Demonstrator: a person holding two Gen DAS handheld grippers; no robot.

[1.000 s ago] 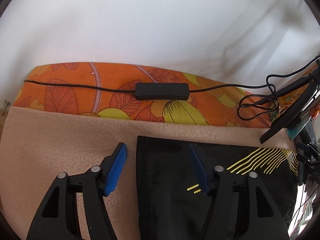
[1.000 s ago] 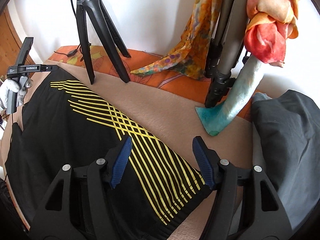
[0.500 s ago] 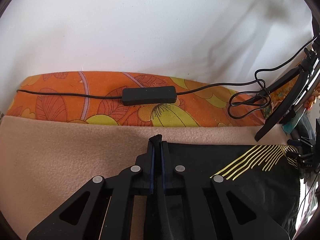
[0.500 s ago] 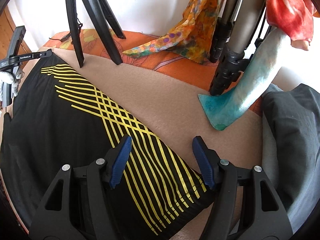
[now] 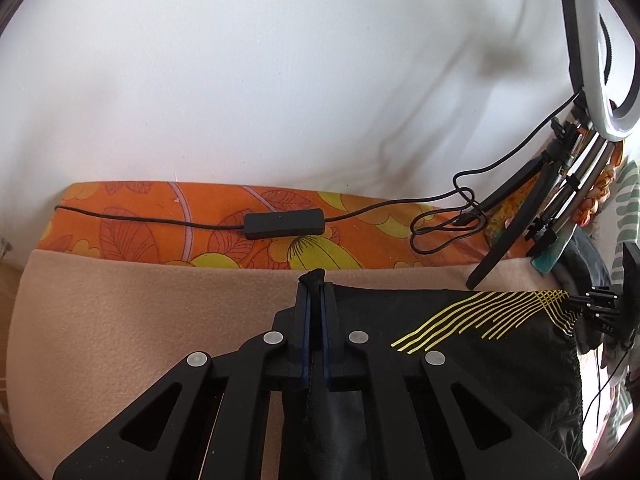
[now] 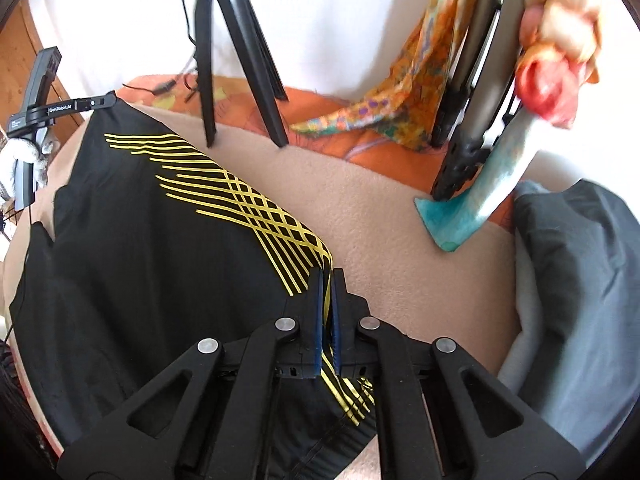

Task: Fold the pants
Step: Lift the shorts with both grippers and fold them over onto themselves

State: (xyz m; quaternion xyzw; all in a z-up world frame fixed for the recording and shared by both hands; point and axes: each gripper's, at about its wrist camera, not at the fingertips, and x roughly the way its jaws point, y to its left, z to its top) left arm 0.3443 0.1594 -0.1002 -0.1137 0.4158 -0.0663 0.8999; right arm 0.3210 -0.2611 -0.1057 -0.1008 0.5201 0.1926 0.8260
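Black pants (image 6: 160,256) with yellow crossing stripes lie on a beige fleece blanket (image 6: 384,216). My left gripper (image 5: 315,280) is shut on the far corner of the pants (image 5: 460,340), with a tuft of black cloth sticking out between the blue pads. My right gripper (image 6: 327,276) is shut on the striped edge of the pants and lifts it slightly. The left gripper also shows in the right wrist view (image 6: 44,112) at the far left end of the pants.
An orange floral sheet (image 5: 160,232) carries a black cable with an inline box (image 5: 284,222). Tripod legs (image 6: 240,60) stand on the blanket's far edge. A ring light (image 5: 600,60) stands at right. Scarves (image 6: 552,40) hang nearby and a grey garment (image 6: 580,280) lies at right.
My right gripper has shut on the striped edge of the pants. My left gripper shut on the corner about half a second ago and has lifted it slightly.
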